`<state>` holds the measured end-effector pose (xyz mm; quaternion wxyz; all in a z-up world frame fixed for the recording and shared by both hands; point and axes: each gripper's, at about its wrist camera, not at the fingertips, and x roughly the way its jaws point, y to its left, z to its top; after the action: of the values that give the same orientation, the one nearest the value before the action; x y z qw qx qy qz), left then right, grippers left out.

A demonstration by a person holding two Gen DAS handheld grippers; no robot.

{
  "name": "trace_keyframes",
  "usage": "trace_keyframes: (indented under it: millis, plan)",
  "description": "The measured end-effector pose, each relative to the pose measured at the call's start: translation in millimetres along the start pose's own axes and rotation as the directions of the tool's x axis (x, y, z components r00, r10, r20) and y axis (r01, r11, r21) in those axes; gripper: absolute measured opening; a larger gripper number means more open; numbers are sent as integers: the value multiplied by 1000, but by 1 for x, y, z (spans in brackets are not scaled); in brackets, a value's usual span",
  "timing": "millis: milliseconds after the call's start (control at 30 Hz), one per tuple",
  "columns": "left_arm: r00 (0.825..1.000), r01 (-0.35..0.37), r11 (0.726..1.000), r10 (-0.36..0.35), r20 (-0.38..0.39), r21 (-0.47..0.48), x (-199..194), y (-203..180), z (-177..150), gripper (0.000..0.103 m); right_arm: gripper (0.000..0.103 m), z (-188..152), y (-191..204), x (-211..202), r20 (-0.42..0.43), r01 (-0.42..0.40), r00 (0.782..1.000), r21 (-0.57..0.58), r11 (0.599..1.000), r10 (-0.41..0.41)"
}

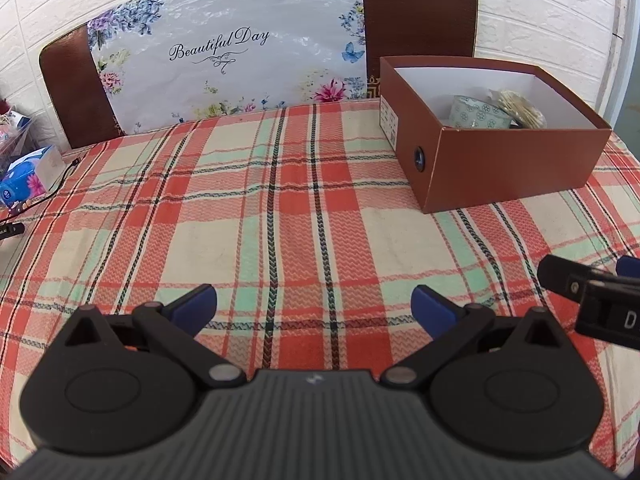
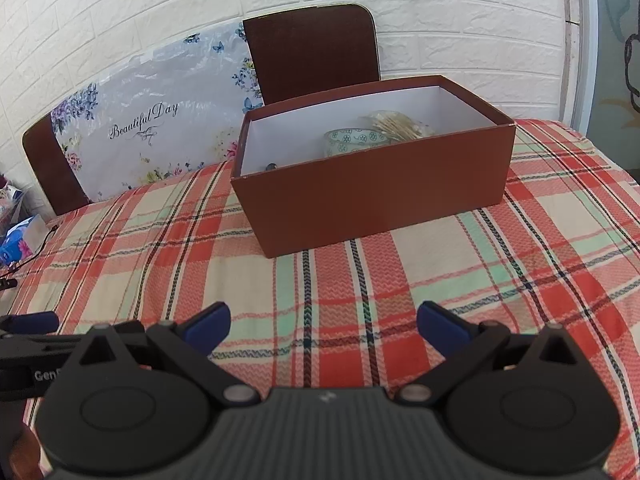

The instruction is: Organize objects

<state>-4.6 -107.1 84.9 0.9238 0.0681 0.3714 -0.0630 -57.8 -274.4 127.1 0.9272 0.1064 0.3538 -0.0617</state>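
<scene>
A brown cardboard box (image 1: 504, 160) (image 2: 380, 192) with a white inside stands on the plaid tablecloth at the far right. Inside it lie a patterned tape roll (image 1: 478, 112) (image 2: 354, 138), a clear bag of pale sticks (image 1: 520, 108) (image 2: 396, 124) and a small dark item (image 2: 272, 167) at the left end. My left gripper (image 1: 314, 304) hovers open over the cloth with nothing between its blue pads. My right gripper (image 2: 324, 326) is open too, short of the box's front wall. Each gripper shows at the edge of the other's view.
A plaid tablecloth (image 1: 280, 200) covers the table. Two brown chair backs (image 1: 420, 8) and a flowered plastic sheet (image 1: 224, 52) stand behind it against a white brick wall. A blue tissue pack (image 1: 28, 176) and a black cable (image 1: 44, 196) lie at the left edge.
</scene>
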Motion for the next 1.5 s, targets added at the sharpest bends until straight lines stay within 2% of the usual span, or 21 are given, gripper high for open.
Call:
trace_keyframes:
  millis: [633,1500]
  plan:
    - [1000,-2,1000,2,0,-17,1,5,0,103,103,-5,8,7,-20,25,999,-24,999,-25]
    - [999,-34,999,34,9,-14,-2,1,-1,103,103,-10,10,6,-27,3,1000,-25,1000,-3]
